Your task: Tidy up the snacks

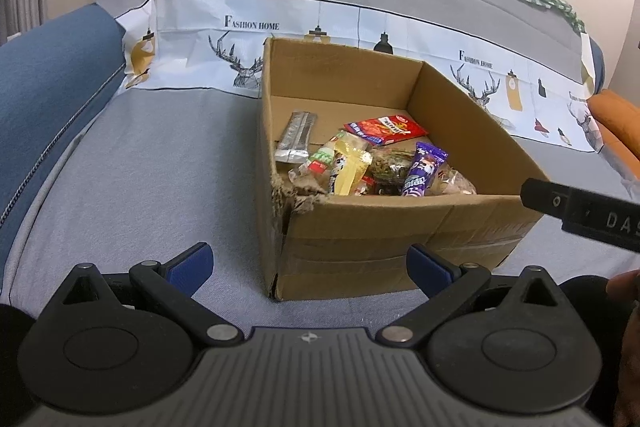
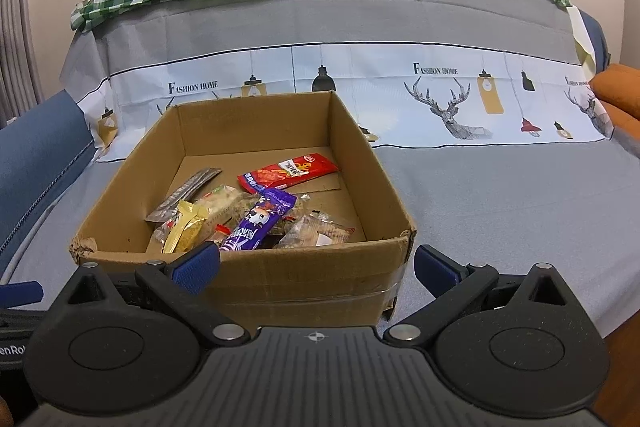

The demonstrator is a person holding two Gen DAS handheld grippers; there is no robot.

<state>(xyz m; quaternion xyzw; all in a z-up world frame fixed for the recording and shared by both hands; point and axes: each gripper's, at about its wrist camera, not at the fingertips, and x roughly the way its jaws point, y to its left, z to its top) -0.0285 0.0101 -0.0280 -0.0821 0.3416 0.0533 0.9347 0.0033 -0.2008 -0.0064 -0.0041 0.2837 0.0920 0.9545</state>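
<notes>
Open corrugated cardboard box (image 2: 256, 279), near corner torn, sits on a grey fabric sofa (image 2: 500, 195). Inside lie crinkled foil and plastic snack packets (image 2: 256, 223). Left tongs (image 1: 310, 263) and right tongs (image 2: 316, 265) gape wide, empty, just short of the box.

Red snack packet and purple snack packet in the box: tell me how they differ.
The red snack packet lies flat on the bare floor of the cardboard box, toward the back; the purple snack packet rests tilted on top of the pile of other snacks, toward the front. The red one lies alone; the purple one overlaps its neighbours. Both are oblong printed wrappers.
</notes>
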